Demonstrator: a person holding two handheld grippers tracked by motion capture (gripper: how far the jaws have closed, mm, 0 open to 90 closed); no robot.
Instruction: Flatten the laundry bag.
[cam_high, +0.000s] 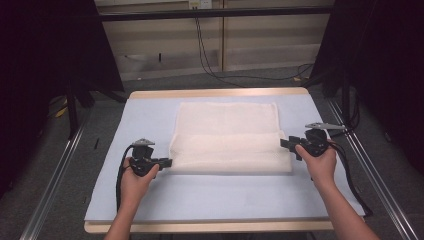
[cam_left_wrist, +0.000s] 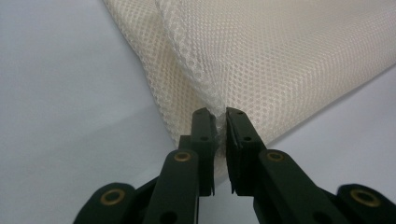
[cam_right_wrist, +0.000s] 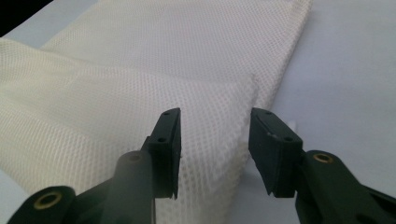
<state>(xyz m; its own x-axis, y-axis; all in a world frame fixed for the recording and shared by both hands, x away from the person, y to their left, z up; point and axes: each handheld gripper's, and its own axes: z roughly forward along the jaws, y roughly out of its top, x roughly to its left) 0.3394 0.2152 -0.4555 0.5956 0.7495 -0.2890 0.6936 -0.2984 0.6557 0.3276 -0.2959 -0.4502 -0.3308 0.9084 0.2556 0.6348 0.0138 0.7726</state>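
A cream mesh cloth (cam_high: 227, 137) lies folded on the pale blue table cover (cam_high: 150, 200). Its near part is doubled over as a band across the front. My left gripper (cam_high: 167, 162) is at the cloth's near left corner, shut on a pinch of the mesh (cam_left_wrist: 219, 112). At the right edge of the folded band my right gripper (cam_high: 284, 143) is open. In the right gripper view the mesh corner (cam_right_wrist: 233, 107) lies between and beyond the parted jaws (cam_right_wrist: 215, 135), and the pads do not press on it.
The table's wooden edge (cam_high: 210, 227) runs along the front. Metal rails (cam_high: 55, 175) flank the table on both sides. Black cables (cam_high: 350, 180) trail from both grippers. Dark curtains and stands line the left and right of the room.
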